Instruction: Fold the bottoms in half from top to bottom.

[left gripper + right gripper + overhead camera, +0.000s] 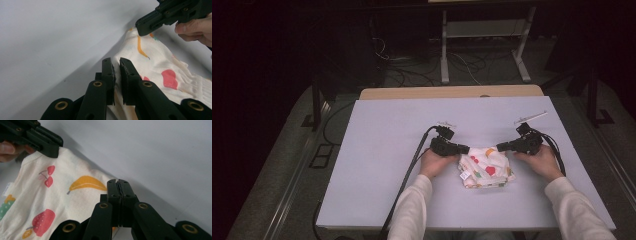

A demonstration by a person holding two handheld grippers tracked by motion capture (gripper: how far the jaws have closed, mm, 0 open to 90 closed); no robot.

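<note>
On the grey table [377, 150], near its front edge and between my two hands, a folded cloth [486, 167] lies in a small bundle, and I have it pinched at both far corners. My left gripper [465, 149] is clamped on the far-left corner; in the left gripper view its jaws stand almost together with a fold of the cloth [160, 65] caught between the pads. My right gripper [500, 147] is clenched on the far-right corner, its jaws meeting tight over the cloth's edge in the right gripper view, the fabric [50, 202] running out to the left of them.

I judge this to be the gripping step of a fold or spread, with nothing lifted yet. The next move, as I read it, calls for both hands to rise together and keep the edge taut between the two grips, so neither corner slips and the layers do not sag.

The cloth is cream-white, soft and slightly rumpled, printed with fruit: cherries, a yellow banana, a red strawberry, a patch of green. A small white label shows at its left edge, nearest the left hand [436, 162]
</note>
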